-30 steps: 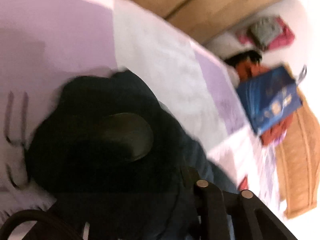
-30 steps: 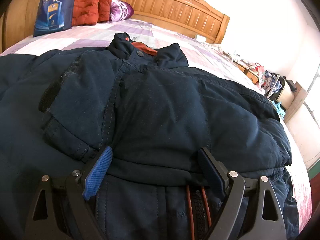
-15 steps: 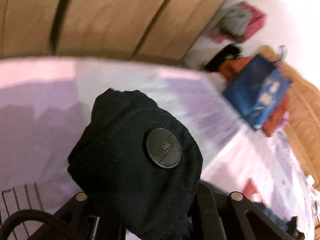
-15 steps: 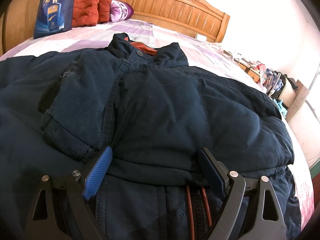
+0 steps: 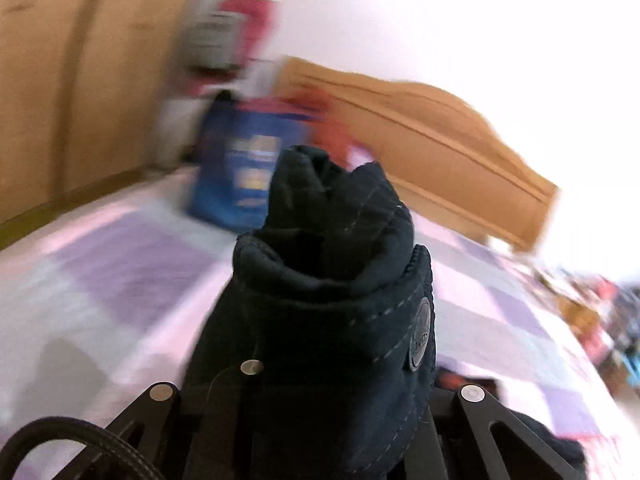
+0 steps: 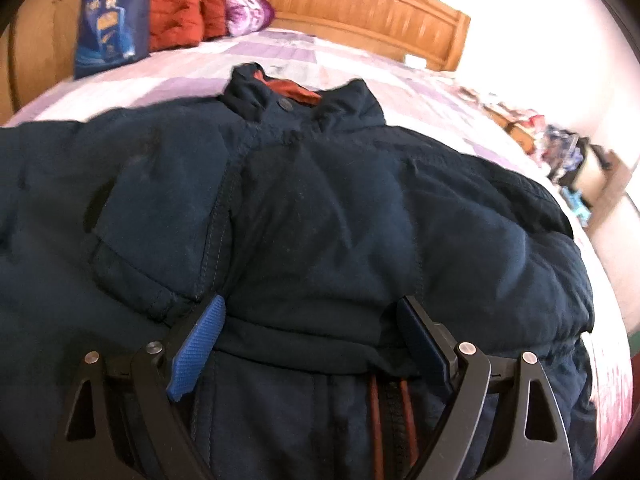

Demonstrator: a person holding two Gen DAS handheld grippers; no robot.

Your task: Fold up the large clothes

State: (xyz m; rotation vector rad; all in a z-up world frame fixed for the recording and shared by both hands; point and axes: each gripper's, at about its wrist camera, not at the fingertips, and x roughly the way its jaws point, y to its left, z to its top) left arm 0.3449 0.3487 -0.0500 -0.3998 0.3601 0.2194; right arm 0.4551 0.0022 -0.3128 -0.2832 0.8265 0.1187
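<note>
Jacket (image 6: 320,220): flat on bed (image 6: 420,92), collar toward headboard (image 6: 360,4).
Left claw (image 5: 320,400): clenched on sleeve cuff (image 5: 332,288).
Right claw (image 6: 312,344): spread wide, straddling a fold.

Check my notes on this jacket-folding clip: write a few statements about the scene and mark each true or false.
1. The left gripper is clamped on a dark cuff. True.
2. The jacket is red. False: it is navy.
3. The right gripper has its jaws apart over the jacket. True.
4. The blue bag lies on the floor. False: it stands on the bed.
</note>
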